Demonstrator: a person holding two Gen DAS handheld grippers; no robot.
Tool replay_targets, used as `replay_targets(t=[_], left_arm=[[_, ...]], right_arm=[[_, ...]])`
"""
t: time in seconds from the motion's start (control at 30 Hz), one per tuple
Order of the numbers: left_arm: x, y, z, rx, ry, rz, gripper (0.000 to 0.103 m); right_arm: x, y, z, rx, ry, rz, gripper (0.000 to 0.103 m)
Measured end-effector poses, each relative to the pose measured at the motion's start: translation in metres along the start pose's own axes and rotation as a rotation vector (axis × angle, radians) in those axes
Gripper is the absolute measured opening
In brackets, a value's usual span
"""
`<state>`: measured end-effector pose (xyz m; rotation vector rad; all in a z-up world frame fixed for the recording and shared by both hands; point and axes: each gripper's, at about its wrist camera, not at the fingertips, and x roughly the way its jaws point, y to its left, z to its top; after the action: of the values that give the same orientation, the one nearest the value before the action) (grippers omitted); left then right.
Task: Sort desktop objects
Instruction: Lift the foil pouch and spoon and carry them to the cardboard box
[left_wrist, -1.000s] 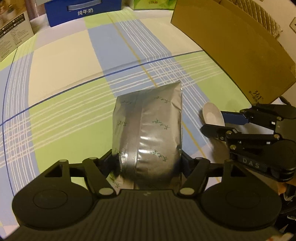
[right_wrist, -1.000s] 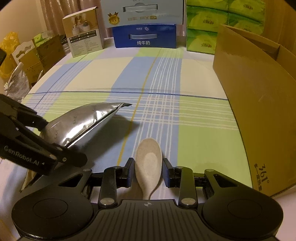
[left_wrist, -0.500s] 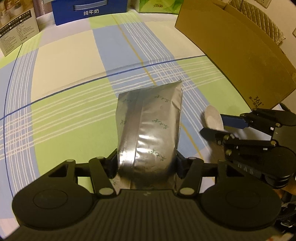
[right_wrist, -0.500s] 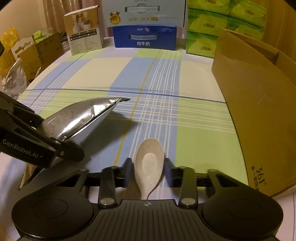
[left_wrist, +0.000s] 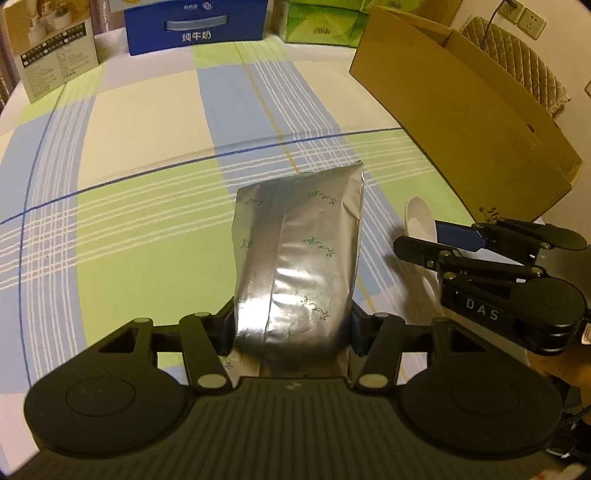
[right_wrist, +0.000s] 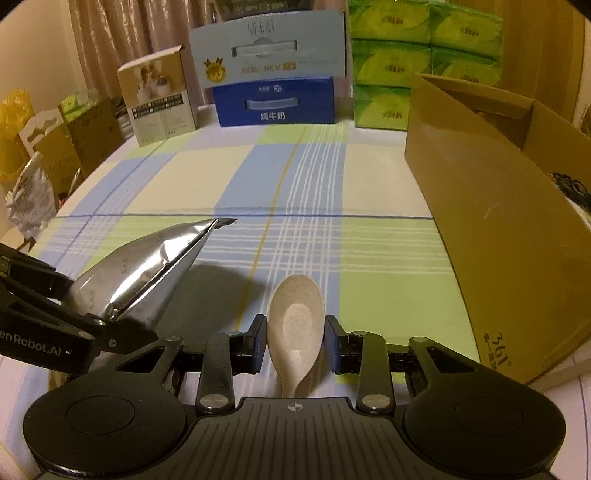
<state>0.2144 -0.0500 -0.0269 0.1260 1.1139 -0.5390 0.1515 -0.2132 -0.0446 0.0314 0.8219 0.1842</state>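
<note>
**A:** Where do things stand with the two grippers?

**B:** The left gripper (left_wrist: 291, 328) is clenched on the foil pouch (left_wrist: 299, 254), gripping its near end. The pouch is lifted off the plaid-covered counter (left_wrist: 147, 229); from the right wrist view it tilts upward, its sealed far edge raised and a shadow beneath it. Its long axis runs straight ahead along the fingers.

**A:** And the right gripper?

**B:** The right gripper (right_wrist: 295, 343) has the beige spoon (right_wrist: 295, 325) between its blue pads (right_wrist: 258, 343). The bowl points forward and the handle runs back toward the gripper body. I judge it grasped at the narrowing below the bowl, though there looks to be a slight gap at each pad, so the contact is hard to confirm.

**A:** What does the coming move turn on?

**B:** The open cardboard box (right_wrist: 498, 221). It sits to the right of both grippers, its near wall running alongside the right one. The right gripper is nearer, so I'd expect the spoon to go over that wall first. The pouch would have to travel right, across the spoon's side.

**A:** Any risk?

**B:** The grippers are close together, so crossing could bump them. The pouch, held by one end, may sag.
</note>
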Motion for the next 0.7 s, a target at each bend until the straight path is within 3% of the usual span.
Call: replay_targets(t=[0.27, 0.7], left_arm=[[-0.026, -0.008, -0.012, -0.048, -0.026, 0.019, 0.052], [-0.067, -0.027, -0.035, -0.102, -0.081, 0.025, 0.052]], right_arm=[[-0.027, -0.004, -0.014, 0.051, -0.017, 0.005, 0.03], [-0.083, -0.002, -0.007, 0.093, -0.098, 0.042, 0.03]])
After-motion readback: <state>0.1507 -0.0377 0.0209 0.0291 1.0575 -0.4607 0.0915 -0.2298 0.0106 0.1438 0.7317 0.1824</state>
